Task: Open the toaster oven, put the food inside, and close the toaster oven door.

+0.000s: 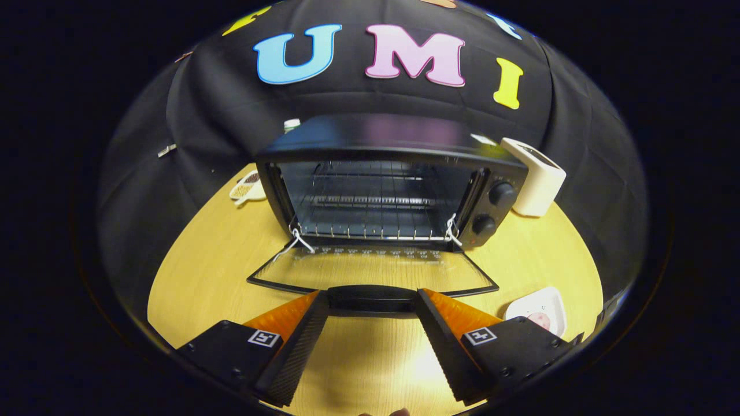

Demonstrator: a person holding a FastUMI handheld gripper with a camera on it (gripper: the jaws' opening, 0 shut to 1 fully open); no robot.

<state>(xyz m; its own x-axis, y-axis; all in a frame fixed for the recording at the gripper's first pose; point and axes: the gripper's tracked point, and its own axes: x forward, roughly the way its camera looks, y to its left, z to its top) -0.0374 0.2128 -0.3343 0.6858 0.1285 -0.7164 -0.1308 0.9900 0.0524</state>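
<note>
Hovering wide apart, your claw (373, 306) is flanking the door handle (373, 299) of the toaster oven (393, 185) without pressing it. The door (370, 271) is lying flat on the surface (214, 260), and the food plate (540, 309) is sitting off to the oven's front right, just beside your right finger.

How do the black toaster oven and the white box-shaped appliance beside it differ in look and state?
The black toaster oven is wide, low and dark; the white box-shaped appliance is narrower, pale and plain-sided. The oven stands open, its glass door folded down flat with the wire rack exposed; the white appliance shows no open door. Both sit on the wooden table. The hand-held gripper is open, fingertips flanking the door handle.
</note>
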